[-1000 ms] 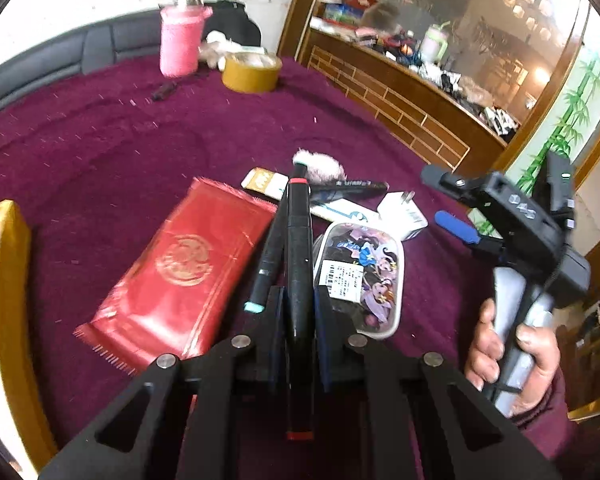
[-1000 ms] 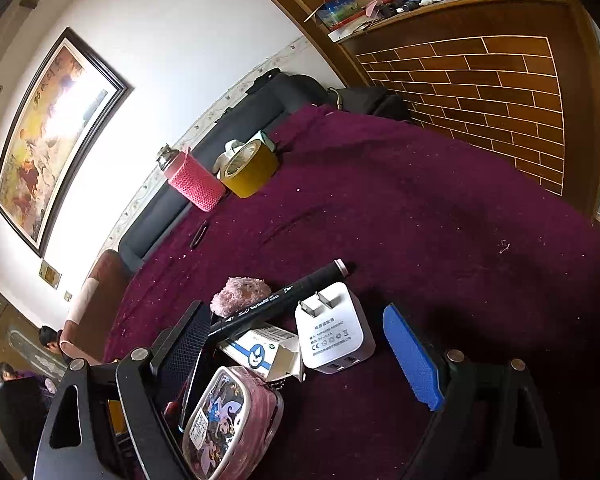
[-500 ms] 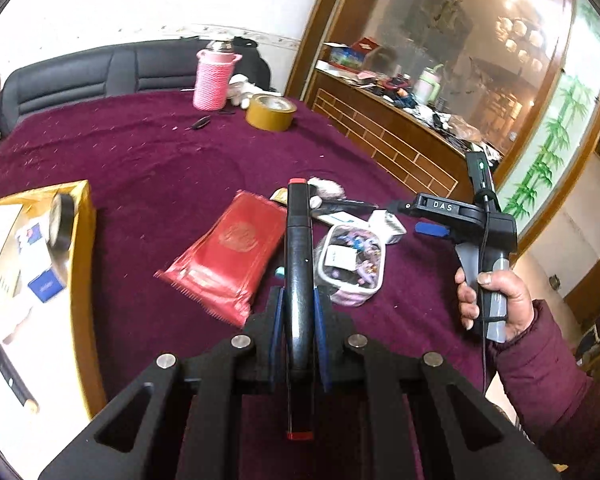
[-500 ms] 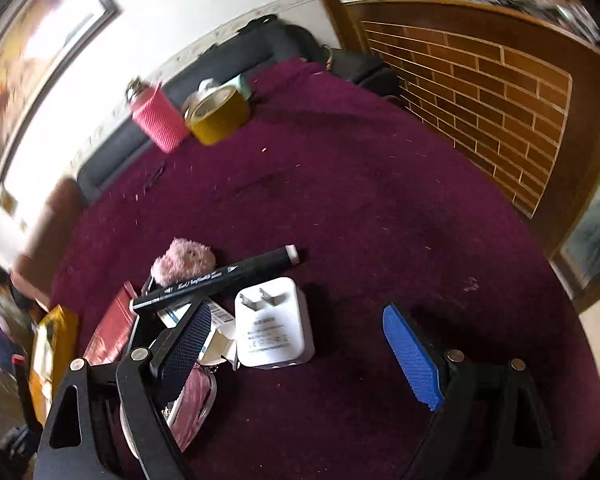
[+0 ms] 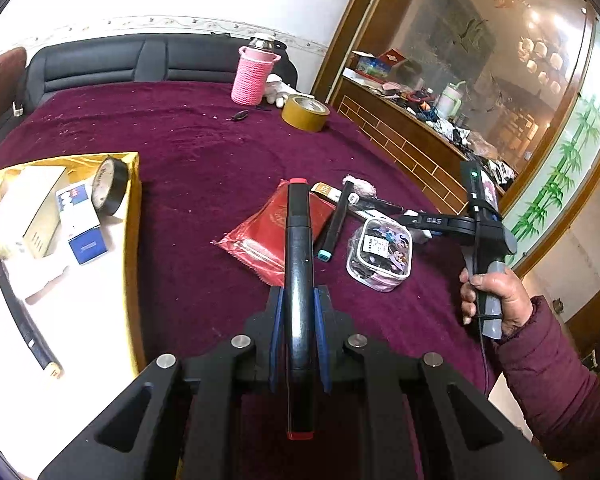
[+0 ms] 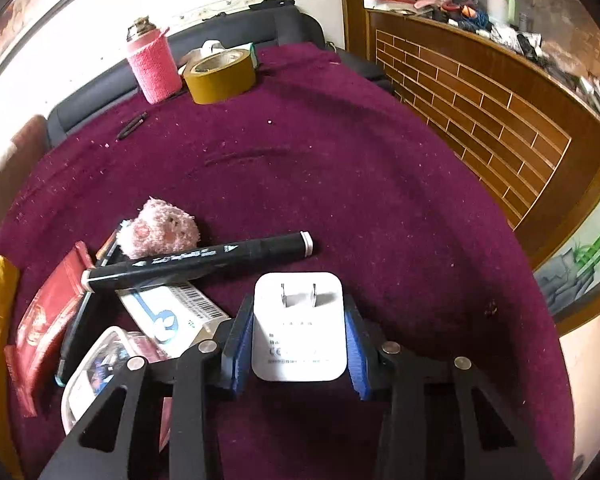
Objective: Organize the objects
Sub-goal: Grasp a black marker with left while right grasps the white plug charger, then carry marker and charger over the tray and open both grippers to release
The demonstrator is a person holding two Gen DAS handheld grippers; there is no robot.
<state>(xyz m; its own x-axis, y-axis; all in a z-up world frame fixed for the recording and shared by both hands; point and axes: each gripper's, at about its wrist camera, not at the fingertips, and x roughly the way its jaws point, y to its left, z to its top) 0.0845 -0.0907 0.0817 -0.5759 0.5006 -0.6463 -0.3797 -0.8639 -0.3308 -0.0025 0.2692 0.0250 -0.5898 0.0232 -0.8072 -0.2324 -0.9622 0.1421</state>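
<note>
Maroon cloth covers the table (image 5: 204,168). The left gripper (image 5: 300,312) is clamped tight on a black marker (image 5: 299,264), whose long axis runs straight ahead along the fingers, red cap at the far end. The gold box (image 5: 134,216), already holding tape and cartons, lies to the marker's left, just beside this hand, so the left hand is nearer. The right gripper (image 6: 298,336) has just been closing and its blue pads now sit against both sides of the white charger (image 6: 299,328), prongs pointing far; the charger looks still on the cloth, right of the pile.
</note>
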